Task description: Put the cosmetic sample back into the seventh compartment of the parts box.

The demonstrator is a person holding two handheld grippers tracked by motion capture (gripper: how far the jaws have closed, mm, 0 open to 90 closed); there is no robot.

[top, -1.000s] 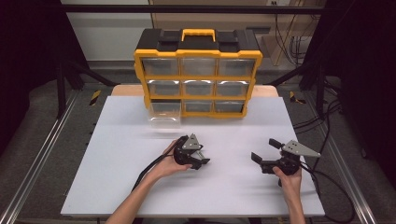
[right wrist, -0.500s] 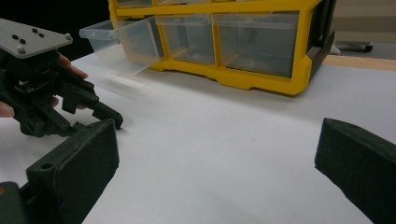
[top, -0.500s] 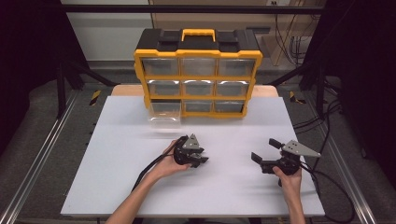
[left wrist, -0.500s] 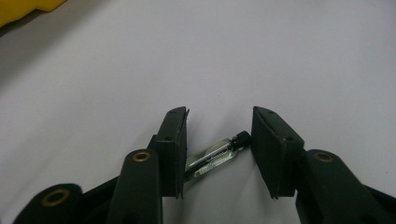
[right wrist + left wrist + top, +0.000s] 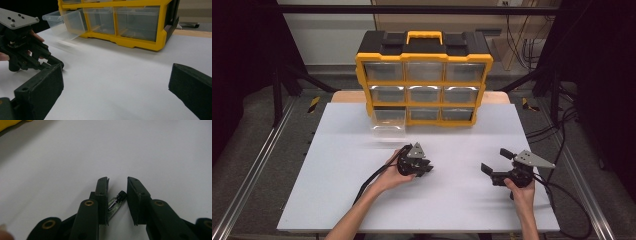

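Your left gripper (image 5: 117,192) has just been closing its jaws around a small clear vial (image 5: 115,203) lying on the white table (image 5: 337,200), pads not yet pressing; your right gripper (image 5: 494,162) gapes wide, empty
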